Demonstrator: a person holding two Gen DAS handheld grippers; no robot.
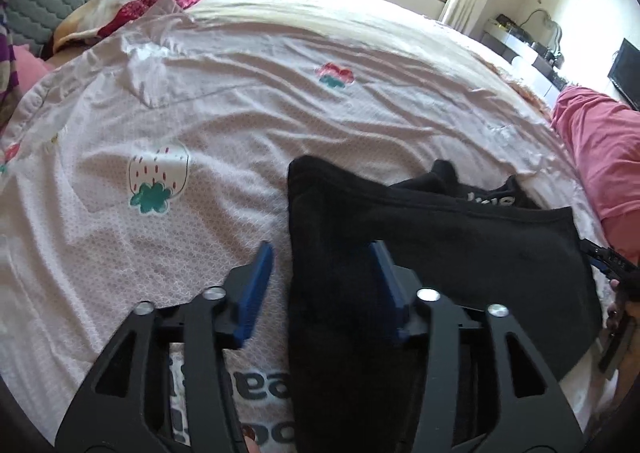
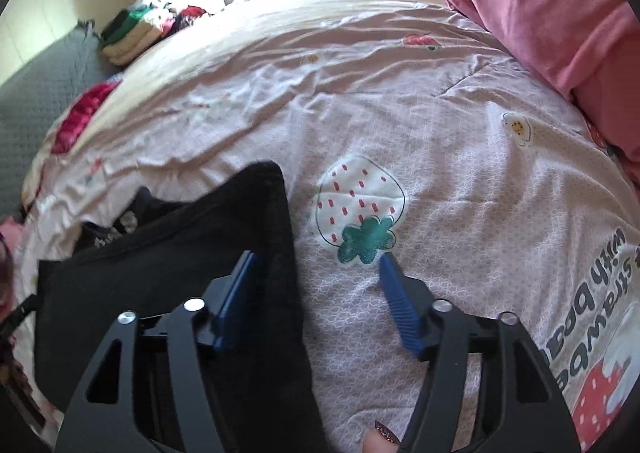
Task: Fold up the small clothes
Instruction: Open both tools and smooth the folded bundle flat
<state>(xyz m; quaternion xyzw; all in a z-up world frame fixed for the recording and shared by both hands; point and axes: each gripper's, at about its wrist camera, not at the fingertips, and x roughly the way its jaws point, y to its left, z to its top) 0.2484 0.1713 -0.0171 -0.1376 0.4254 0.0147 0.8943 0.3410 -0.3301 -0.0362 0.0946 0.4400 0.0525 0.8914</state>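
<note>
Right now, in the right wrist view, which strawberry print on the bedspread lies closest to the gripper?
The white strawberry print with red dashes and a teal leaf, just beyond the right gripper. The red strawberries lie much farther up the bedspread.

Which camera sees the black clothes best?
The left wrist view: the black garment spreads across it, white lettering showing near its top edge, on the pink bedspread. The right wrist view catches it too, but its left side runs toward the frame edge.
</note>
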